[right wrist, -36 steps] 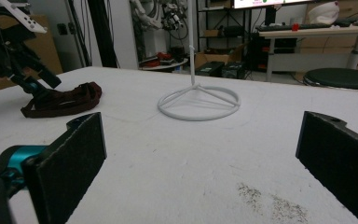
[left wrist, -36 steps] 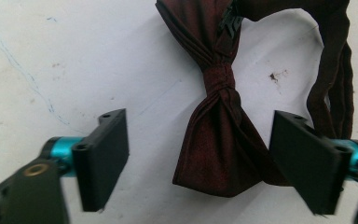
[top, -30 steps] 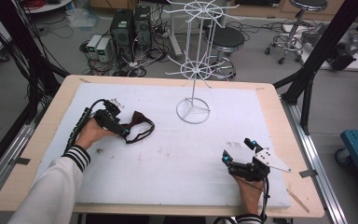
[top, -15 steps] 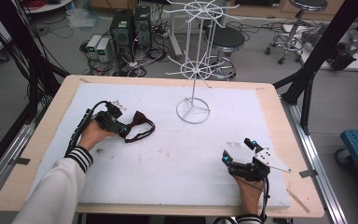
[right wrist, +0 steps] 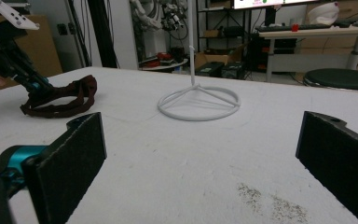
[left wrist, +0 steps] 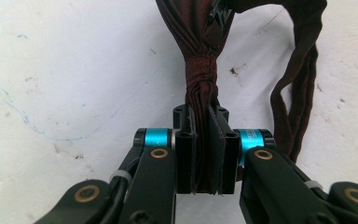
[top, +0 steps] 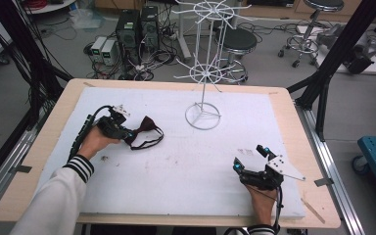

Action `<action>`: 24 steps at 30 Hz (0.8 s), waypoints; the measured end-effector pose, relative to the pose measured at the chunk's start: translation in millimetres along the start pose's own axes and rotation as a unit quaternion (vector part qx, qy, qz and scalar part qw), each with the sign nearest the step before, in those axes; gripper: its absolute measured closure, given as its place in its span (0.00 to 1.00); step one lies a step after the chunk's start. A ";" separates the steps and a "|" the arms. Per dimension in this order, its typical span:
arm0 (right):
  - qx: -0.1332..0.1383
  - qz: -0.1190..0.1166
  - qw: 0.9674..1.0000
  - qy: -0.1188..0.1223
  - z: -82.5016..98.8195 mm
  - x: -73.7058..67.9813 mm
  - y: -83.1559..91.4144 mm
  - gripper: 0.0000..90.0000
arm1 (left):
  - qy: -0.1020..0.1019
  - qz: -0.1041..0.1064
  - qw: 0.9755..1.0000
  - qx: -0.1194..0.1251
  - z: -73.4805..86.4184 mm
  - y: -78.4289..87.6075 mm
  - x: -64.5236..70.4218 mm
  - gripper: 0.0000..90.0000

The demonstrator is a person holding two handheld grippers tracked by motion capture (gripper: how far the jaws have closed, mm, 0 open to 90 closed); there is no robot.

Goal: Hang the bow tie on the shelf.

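Observation:
A dark red bow tie with a thin neck strap lies on the white foam mat at the left. My left gripper is shut on one wing of it, just short of the centre knot. In the left gripper view the fabric of the bow tie is pinched flat between the two pads of the gripper. My right gripper rests open near the front right of the mat, with nothing between its jaws. From there the bow tie and the left gripper are seen far off.
A white wire display stand with a ring base rises at the back centre of the mat; its base lies ahead of the right gripper. The wooden table edge frames the mat. Stools and computers stand on the floor beyond.
The left gripper's jaws have closed on the bow tie's wing, with the hand barely shifting. The right gripper has kept still.

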State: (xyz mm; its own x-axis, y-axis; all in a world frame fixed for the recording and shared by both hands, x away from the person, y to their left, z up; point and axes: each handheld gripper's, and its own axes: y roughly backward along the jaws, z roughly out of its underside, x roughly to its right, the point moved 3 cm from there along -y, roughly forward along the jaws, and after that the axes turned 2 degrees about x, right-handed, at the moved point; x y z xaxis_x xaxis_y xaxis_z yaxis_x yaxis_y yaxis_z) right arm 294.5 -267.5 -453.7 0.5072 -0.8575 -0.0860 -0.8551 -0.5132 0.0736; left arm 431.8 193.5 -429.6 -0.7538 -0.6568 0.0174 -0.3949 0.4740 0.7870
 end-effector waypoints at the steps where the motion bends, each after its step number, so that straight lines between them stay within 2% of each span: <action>1: 0.000 0.000 1.000 -0.002 0.0 0.0 0.2 0.01 | 0.000 0.004 1.000 0.002 0.1 1.8 0.2 0.91; 6: 0.002 0.001 1.000 -0.004 -0.3 0.9 0.3 0.01 | -0.008 0.014 1.000 0.020 -1.8 13.5 2.3 0.91; 12: 0.002 0.000 1.000 -0.014 -0.7 2.0 0.7 0.01 | -0.027 0.032 0.998 0.041 -5.0 27.0 10.9 0.91; 21: 0.004 -0.004 1.000 -0.017 -3.2 2.4 2.2 0.01 | -0.048 0.060 0.994 0.074 -9.0 40.7 25.4 0.91; 22: 0.003 -0.006 1.000 -0.023 -3.9 1.9 3.1 0.01 | -0.050 0.063 0.994 0.078 -8.9 42.0 27.5 0.91; 24: 0.009 -0.010 1.000 -0.018 -8.0 1.5 3.8 0.01 | -0.056 0.069 0.993 0.084 -8.3 44.1 31.4 0.91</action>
State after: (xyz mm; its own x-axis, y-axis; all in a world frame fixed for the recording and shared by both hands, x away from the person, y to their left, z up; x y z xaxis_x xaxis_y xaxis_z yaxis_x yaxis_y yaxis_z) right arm 292.8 -271.1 -445.6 0.5202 -0.8451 -0.1232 -0.8469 -0.5291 0.0532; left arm 395.0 188.9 -389.2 -0.8563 -0.5149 0.0418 -0.3595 0.6520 0.6676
